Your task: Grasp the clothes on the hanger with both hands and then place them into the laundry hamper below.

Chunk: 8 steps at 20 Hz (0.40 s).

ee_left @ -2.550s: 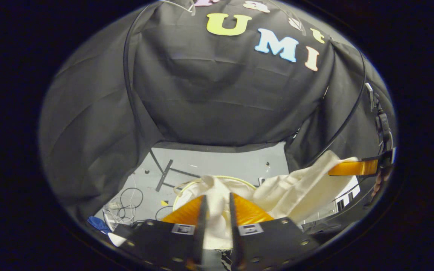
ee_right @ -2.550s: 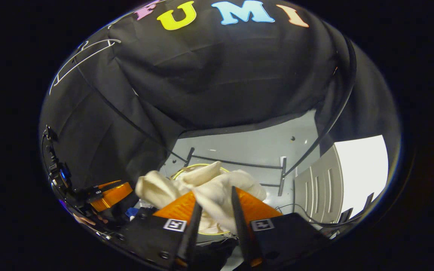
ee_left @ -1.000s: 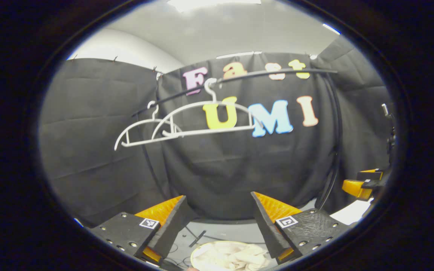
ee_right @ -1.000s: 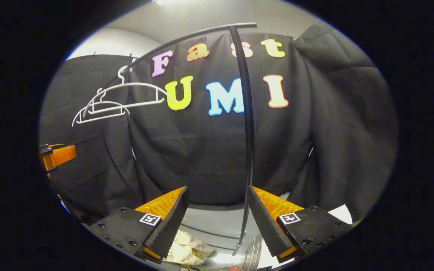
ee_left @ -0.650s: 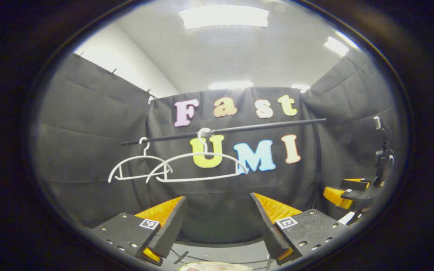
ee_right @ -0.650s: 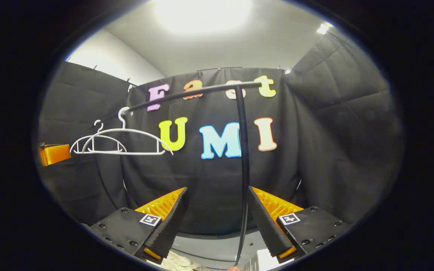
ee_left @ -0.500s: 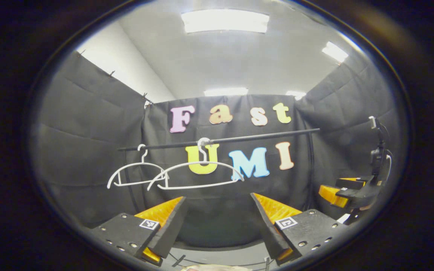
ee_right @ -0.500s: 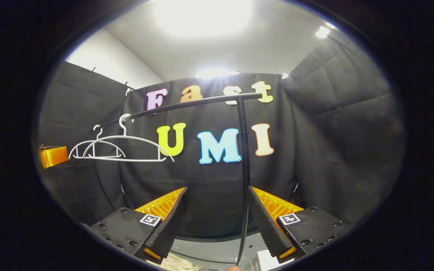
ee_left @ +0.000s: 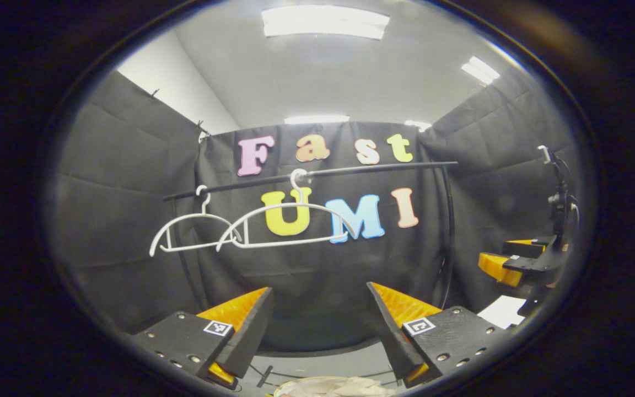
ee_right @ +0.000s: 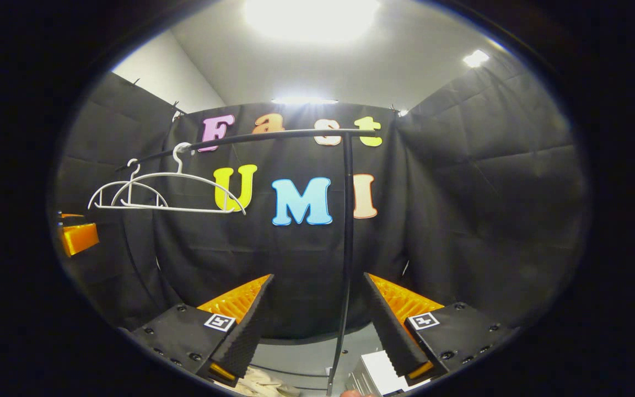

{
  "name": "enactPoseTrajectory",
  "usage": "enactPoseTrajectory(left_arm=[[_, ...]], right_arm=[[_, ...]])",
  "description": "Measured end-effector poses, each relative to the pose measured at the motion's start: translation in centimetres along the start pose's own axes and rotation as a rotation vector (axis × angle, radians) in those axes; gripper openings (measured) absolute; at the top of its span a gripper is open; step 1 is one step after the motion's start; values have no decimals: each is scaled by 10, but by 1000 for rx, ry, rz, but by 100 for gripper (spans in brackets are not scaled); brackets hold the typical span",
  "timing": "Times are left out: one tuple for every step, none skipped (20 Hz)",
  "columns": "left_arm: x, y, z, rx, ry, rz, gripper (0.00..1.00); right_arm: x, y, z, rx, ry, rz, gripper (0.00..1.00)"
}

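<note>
Over on the left, two white hangers hang bare from the black rail (ee_left: 350, 168): the far hanger (ee_left: 190, 234) partly behind the near hanger (ee_left: 287, 223), their arms overlapping from where the left gripper looks. The left gripper (ee_left: 320, 325) is raised and level, pointing at the back cloth, its jaws spread wide with nothing between them. Straight below it, at the bottom edge of the left gripper view, the cream clothes (ee_left: 334, 387) lie bunched in the laundry hamper, whose pale rim (ee_left: 280, 390) just shows beside them. Further right, the rail's black upright post (ee_right: 346, 248) drops down between the fingers in the right gripper view. The right gripper (ee_right: 317, 322) is also held up and level, jaws wide apart and empty; a scrap of the cream cloth shows low beneath its left finger (ee_right: 240, 336). In the left gripper view that same tool sits off at the right edge, orange and black.
</note>
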<state>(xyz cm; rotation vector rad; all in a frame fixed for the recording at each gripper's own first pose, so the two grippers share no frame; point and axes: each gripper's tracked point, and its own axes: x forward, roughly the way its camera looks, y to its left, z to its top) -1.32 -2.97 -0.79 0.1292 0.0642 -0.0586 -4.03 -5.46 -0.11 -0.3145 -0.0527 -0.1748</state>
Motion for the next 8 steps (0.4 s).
enactPoseTrajectory(left_arm=[[2, -1, -6, -6, 6, -15, 97], [2, -1, -9, -10, 11, -24, 96], [5, -1, -12, -11, 17, -33, 97], [8, 0, -14, -7, 18, -37, 96], [12, 0, -17, -4, 12, -37, 96], [15, 0, -20, -8, 8, -40, 96], [19, 0, -27, -18, 8, -47, 96], [24, 0, -33, -37, 11, -51, 96]], right_arm=[[-3, 1, 2, 6, -2, -7, 98], [-4, 5, 4, 13, -10, -7, 98], [-5, 6, 9, 16, -23, -9, 98], [-6, 5, 14, 13, -40, -11, 98], [-5, 4, 19, 9, -53, -18, 98], [-4, 2, 21, 5, -61, -25, 98], [-2, 1, 22, 2, -66, -29, 98], [-1, 1, 22, 0, -62, -33, 98]])
